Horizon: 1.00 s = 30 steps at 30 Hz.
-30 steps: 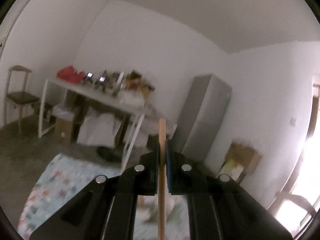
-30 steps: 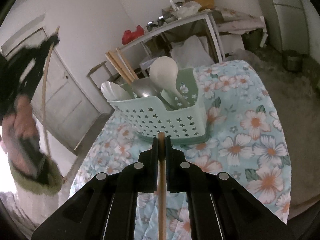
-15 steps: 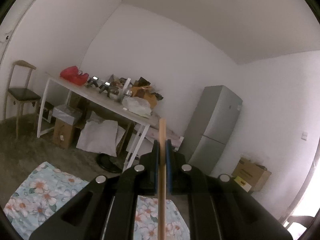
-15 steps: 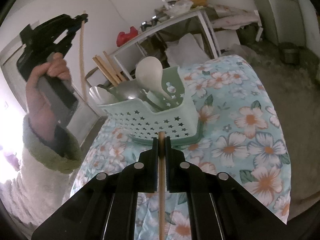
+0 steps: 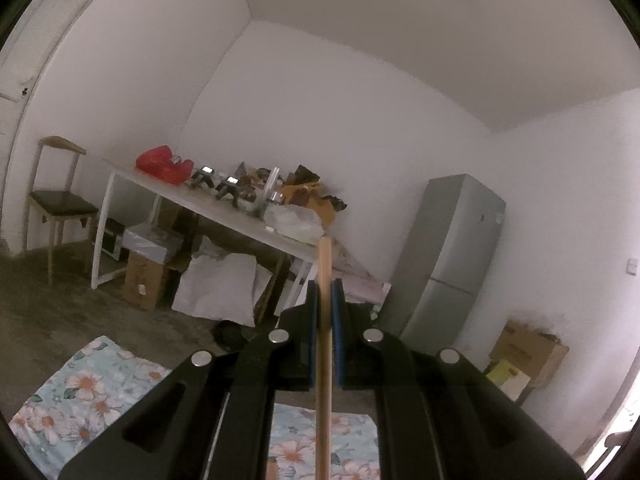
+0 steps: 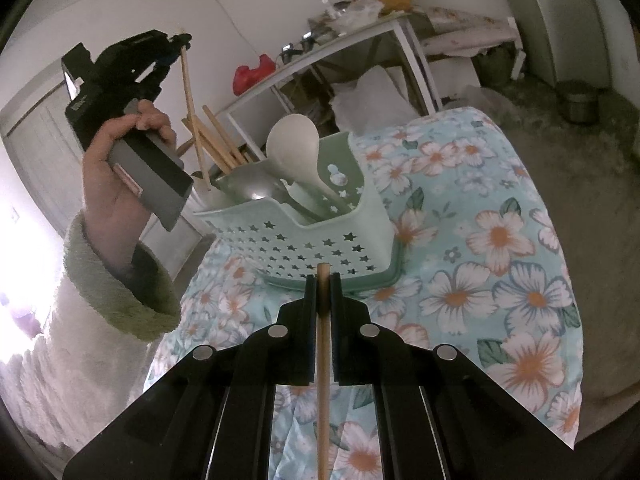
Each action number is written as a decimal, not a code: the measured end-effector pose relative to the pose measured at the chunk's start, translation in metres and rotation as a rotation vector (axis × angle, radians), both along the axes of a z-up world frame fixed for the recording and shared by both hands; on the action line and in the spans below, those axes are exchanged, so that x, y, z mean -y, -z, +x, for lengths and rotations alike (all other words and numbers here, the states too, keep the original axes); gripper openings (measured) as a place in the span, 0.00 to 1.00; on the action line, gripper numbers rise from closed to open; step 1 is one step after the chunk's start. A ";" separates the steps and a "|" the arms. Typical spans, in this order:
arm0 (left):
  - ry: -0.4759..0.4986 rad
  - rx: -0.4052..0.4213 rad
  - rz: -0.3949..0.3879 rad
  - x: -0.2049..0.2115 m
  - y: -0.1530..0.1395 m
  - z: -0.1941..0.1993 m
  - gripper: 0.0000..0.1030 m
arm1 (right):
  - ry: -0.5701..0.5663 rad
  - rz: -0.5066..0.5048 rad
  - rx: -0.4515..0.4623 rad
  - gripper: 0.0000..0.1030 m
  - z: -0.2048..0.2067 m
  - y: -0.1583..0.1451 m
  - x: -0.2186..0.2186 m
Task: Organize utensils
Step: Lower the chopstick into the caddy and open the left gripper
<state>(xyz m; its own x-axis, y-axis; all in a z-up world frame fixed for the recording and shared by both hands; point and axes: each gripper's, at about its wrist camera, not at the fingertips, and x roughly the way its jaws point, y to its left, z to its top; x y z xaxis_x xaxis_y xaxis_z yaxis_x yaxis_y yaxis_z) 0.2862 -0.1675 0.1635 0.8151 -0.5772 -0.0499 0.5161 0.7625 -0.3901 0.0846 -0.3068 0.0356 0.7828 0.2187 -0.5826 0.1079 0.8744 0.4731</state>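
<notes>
Each hand-held gripper is clamped on one wooden chopstick: the left hand-held gripper point(image 6: 178, 40) holds its chopstick point(image 6: 191, 104) tip-down beside the green caddy point(image 6: 320, 236). The right hand-held gripper point(image 6: 323, 280), just short of the caddy, pinches its chopstick point(image 6: 322, 360) near the end. Lowered off-line, the left stick could, I'd say, catch the rim or jam among the bundled sticks.

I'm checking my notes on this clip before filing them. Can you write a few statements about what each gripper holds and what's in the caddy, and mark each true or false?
1. The right gripper is shut on a wooden chopstick. True.
2. The left gripper is open and holds nothing. False: it is shut on a chopstick.
3. The green caddy stands on a floral cloth. True.
4. The caddy holds no utensils. False: a white spoon and chopsticks stand in it.
</notes>
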 end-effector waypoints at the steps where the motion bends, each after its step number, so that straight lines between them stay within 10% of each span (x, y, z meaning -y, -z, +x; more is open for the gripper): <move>1: -0.003 0.000 -0.001 0.000 0.002 0.000 0.06 | 0.000 0.000 0.000 0.04 0.000 0.000 0.000; 22: 0.011 -0.033 0.065 -0.017 0.025 -0.019 0.07 | 0.007 0.001 -0.003 0.04 -0.002 0.001 0.001; 30: 0.091 -0.062 0.078 -0.049 0.033 -0.057 0.42 | 0.024 -0.009 0.027 0.04 -0.010 -0.009 0.002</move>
<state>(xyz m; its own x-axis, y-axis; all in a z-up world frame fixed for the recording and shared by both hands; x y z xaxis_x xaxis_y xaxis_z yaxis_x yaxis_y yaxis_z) 0.2295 -0.1181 0.1302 0.7532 -0.6413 -0.1463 0.5613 0.7427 -0.3651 0.0746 -0.3088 0.0450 0.8029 0.1950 -0.5634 0.1160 0.8758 0.4685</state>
